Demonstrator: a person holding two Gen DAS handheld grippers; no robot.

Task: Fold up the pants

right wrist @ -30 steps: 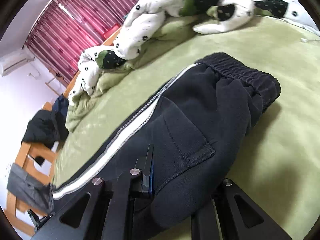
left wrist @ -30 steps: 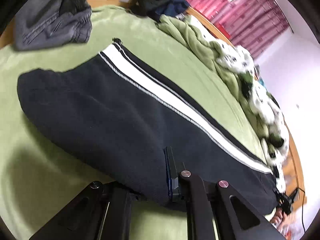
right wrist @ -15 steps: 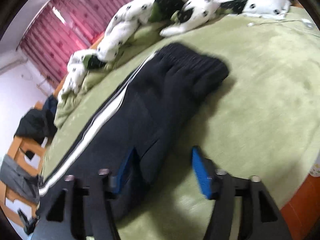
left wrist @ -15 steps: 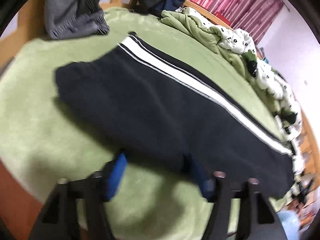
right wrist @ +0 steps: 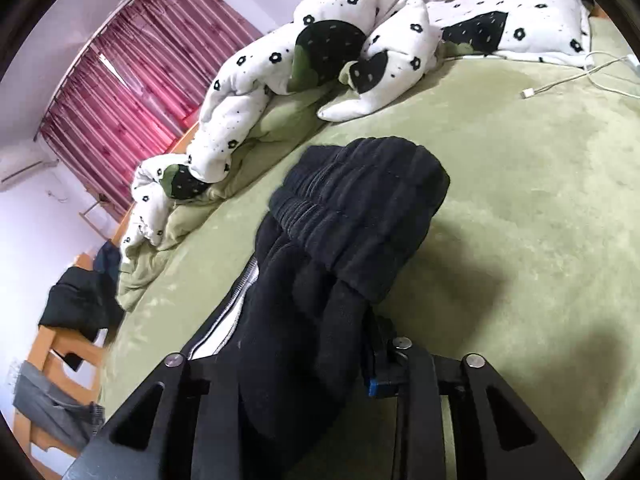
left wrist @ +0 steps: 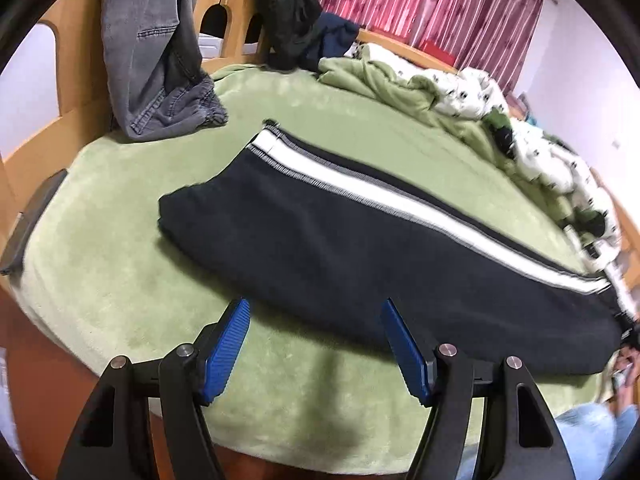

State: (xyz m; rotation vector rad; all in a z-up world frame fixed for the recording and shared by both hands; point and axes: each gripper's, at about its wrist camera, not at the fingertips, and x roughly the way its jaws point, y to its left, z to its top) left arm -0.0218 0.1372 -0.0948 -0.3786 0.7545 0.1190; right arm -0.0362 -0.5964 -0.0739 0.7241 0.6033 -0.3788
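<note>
Black pants (left wrist: pixel 340 236) with a white side stripe lie folded lengthwise across the green bed cover (left wrist: pixel 120 264). My left gripper (left wrist: pixel 316 344) is open and empty, its blue pads (left wrist: pixel 226 344) just short of the pants' near edge, above the bed cover. In the right wrist view the elastic waistband end of the pants (right wrist: pixel 352 216) fills the space between my right gripper's (right wrist: pixel 304 364) jaws. Fabric hides the left finger and most of the right pad (right wrist: pixel 376 384), which presses against the cloth near the waistband.
Grey jeans (left wrist: pixel 160 60) hang over the wooden footboard at the back left. A dark garment (left wrist: pixel 292 12) lies near them. A rumpled green blanket and flowered white quilt (right wrist: pixel 320 56) line the far side. A white charging cable (right wrist: pixel 568 80) lies on the cover.
My left gripper let go of the pants' edge, opened and pulled back. My right gripper opened and drew back, then moved in again and now has the waistband end between its jaws.
</note>
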